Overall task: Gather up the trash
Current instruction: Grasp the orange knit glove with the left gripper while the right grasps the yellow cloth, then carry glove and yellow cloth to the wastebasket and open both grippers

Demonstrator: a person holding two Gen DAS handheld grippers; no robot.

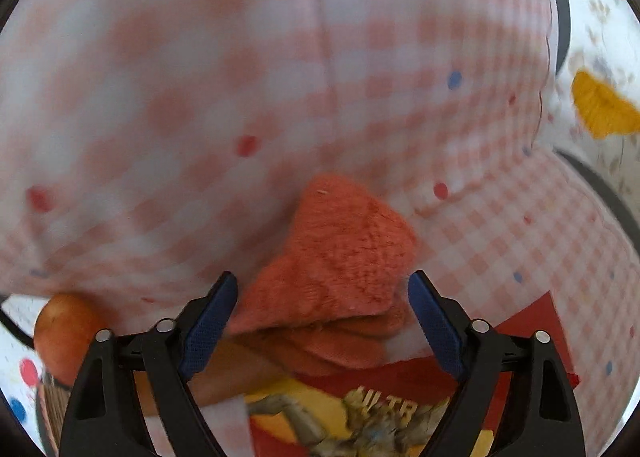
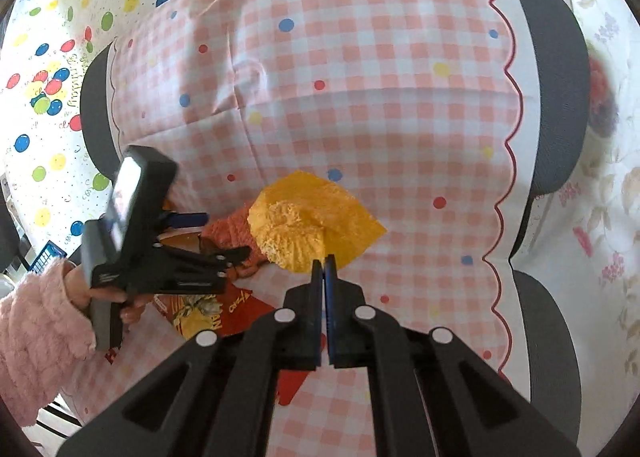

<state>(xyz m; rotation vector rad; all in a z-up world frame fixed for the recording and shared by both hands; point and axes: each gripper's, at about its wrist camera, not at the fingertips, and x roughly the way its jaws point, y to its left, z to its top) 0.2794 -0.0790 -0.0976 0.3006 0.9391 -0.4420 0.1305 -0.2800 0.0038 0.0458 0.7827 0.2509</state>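
— Left wrist view puts our left tongs wide apart around the orange cloth, which lies on the checked cover beside a red wrapper.

— And our right tongs are pressed together, seemingly pinching the edge of the yellow cloth, just beside the orange one.

— So we judge we're mid-pickup. Next, the left tongs need to close on the orange cloth and lift.

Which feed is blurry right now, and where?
Left wrist view: pink checked cloth soft across the upper frame, orange fuzzy cloth between the open left tool sharper. Right wrist view: mostly crisp, yellow cloth clear; edges fisheye-bent.
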